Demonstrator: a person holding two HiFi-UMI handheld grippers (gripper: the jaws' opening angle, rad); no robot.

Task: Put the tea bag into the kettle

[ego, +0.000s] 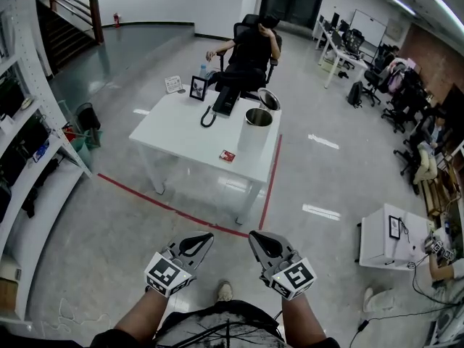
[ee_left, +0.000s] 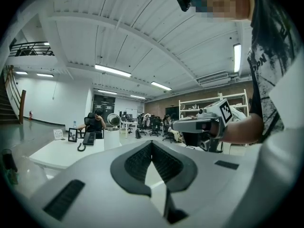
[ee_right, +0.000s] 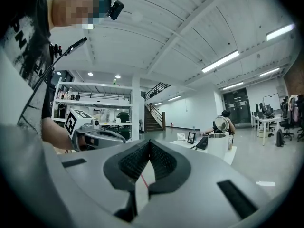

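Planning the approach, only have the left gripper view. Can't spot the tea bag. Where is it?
Observer: Head view shows a small red tea bag flat on the table, near its front edge, left of the kettle and apart from it.
Operator: Right gripper empty?
Observer: Yes. The right gripper view shows the right gripper shut with nothing between its jaws.
Operator: Anything marked on the ground?
Observer: A red tape line on the floor, just short of the table.
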